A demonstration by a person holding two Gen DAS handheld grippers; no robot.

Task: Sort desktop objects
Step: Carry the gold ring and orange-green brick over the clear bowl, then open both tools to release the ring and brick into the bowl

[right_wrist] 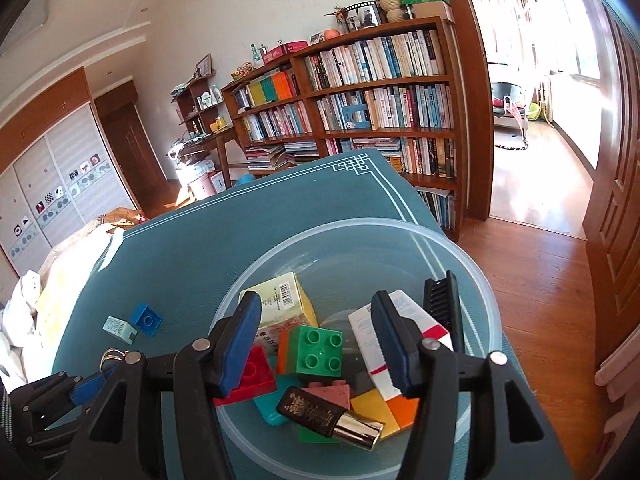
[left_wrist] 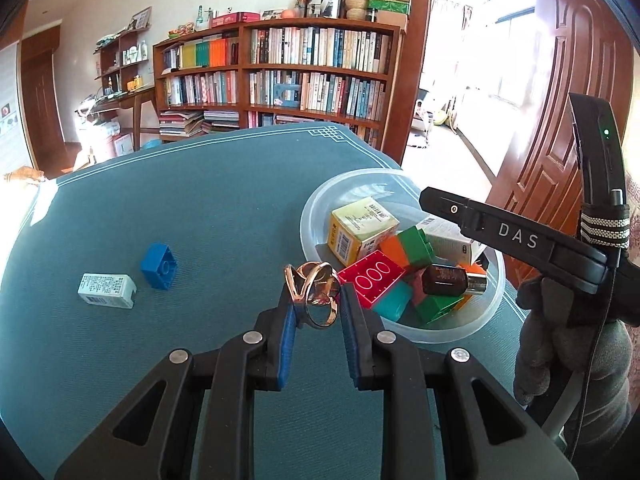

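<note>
My left gripper is shut on a cluster of gold metal rings, held above the teal tablecloth just left of a clear plastic bowl. The rings also show at the lower left of the right wrist view. My right gripper hangs open over the bowl, nothing between its pads. Below it lie a brown bottle with a gold cap, a green brick, a yellow box and several other bricks and boxes. A blue brick and a small white box rest on the cloth at the left.
A black comb leans inside the bowl's right wall. The table's right edge runs close behind the bowl, with wooden floor beyond. A bookshelf stands behind the table. A gloved hand holds the right gripper.
</note>
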